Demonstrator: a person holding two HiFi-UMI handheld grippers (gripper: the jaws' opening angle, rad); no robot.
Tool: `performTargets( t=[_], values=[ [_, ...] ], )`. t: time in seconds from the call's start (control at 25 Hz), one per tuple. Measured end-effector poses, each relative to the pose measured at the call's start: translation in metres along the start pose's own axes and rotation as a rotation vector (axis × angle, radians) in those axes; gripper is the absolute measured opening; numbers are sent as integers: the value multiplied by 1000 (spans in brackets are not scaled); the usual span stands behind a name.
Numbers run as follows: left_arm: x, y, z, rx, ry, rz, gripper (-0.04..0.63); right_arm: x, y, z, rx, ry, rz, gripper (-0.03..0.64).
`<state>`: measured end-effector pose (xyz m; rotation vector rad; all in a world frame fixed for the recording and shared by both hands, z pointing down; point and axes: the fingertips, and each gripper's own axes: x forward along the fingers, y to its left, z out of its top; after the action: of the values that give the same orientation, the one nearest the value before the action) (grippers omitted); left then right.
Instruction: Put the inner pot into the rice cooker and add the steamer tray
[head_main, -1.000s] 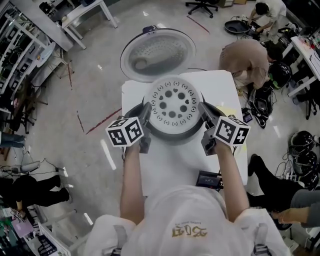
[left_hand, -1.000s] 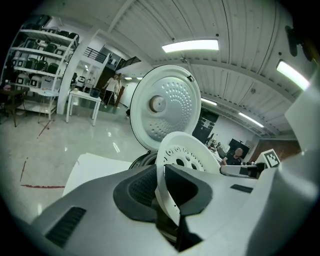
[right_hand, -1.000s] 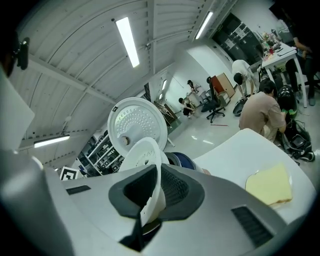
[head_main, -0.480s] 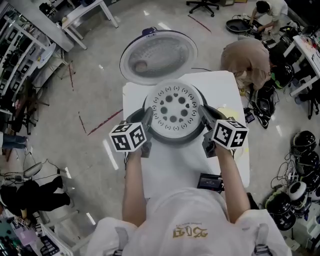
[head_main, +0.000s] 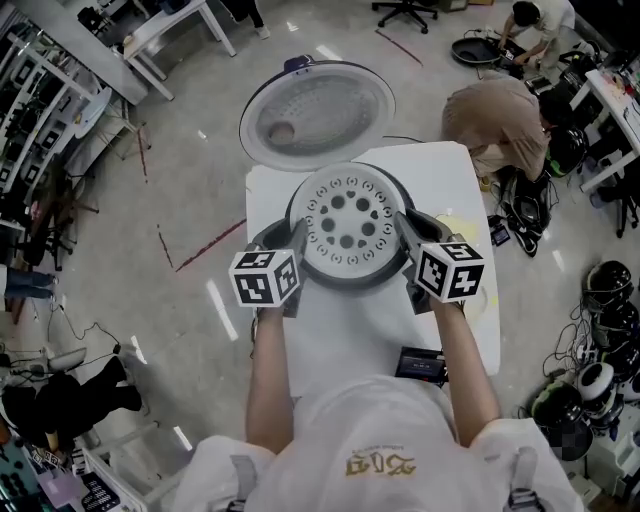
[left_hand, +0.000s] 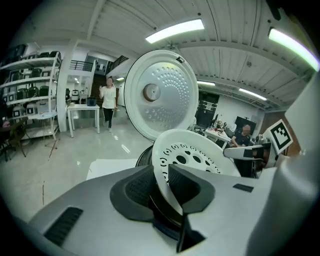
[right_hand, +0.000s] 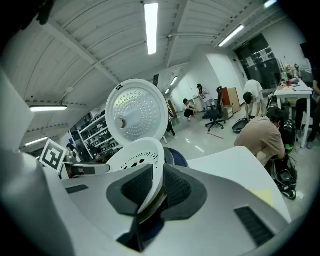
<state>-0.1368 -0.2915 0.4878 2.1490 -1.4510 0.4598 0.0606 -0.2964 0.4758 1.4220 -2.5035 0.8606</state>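
Observation:
The white perforated steamer tray (head_main: 347, 215) sits in the top of the dark rice cooker (head_main: 350, 275), whose round lid (head_main: 318, 110) stands open behind it. My left gripper (head_main: 290, 237) is at the tray's left rim and my right gripper (head_main: 410, 230) at its right rim. In the left gripper view the tray (left_hand: 192, 155) has its thin rim between the jaws of my left gripper (left_hand: 162, 172); the jaws have just been opening and stand loose round it. The right gripper view shows the same: the tray (right_hand: 140, 152) has its rim between the opening jaws of my right gripper (right_hand: 157, 185). The inner pot is hidden under the tray.
The cooker stands on a small white table (head_main: 340, 330) with a black device (head_main: 420, 362) at its near right and a yellow note (head_main: 458, 225) by the right gripper. A person (head_main: 495, 120) crouches beyond the table's right corner. Shelves and desks ring the floor.
Both marker cubes have rolled a little and the jaws have loosened on the tray's rim. The tray stays seated in the cooker.

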Motion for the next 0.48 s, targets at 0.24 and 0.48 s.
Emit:
performTargets(
  t=[0.24, 0.48],
  values=[
    [4, -5, 0, 72, 14, 35, 122, 2, -6, 0, -58, 5, -32, 78],
    [4, -8, -3, 181, 33, 84, 155, 1, -5, -1, -145, 12, -63, 85]
  ],
)
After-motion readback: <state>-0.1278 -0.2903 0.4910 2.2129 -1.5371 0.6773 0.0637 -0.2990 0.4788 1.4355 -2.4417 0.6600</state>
